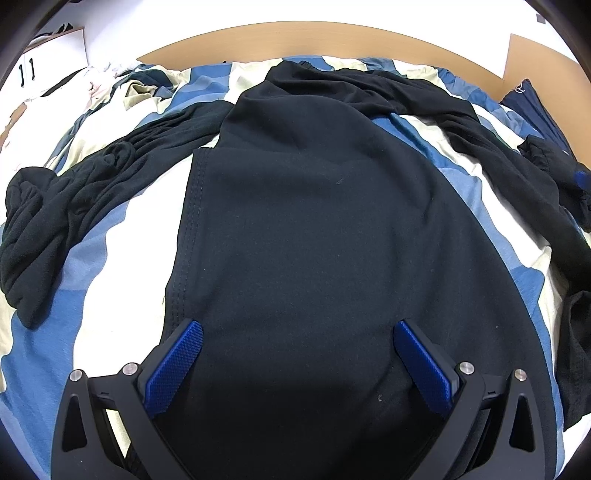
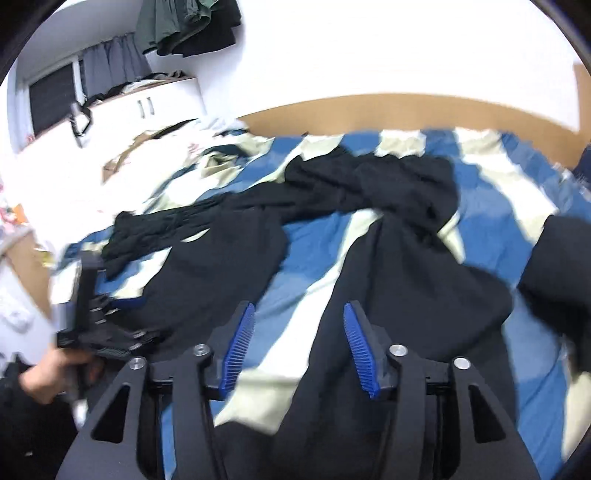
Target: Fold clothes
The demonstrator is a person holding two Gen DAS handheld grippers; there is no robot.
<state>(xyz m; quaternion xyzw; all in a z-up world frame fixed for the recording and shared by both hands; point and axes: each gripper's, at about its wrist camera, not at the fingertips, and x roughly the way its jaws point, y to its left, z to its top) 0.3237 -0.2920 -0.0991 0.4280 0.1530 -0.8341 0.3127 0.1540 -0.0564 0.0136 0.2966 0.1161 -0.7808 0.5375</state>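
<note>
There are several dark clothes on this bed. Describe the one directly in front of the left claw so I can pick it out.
Start at the bed's wooden headboard and come down the blue, white and beige striped duvet. The smooth black garment lies flat down its middle, running under the open left claw. Unlike the bunched, ribbed dark garment to its left, it is unwrinkled, with stitching along its left edge.
</note>
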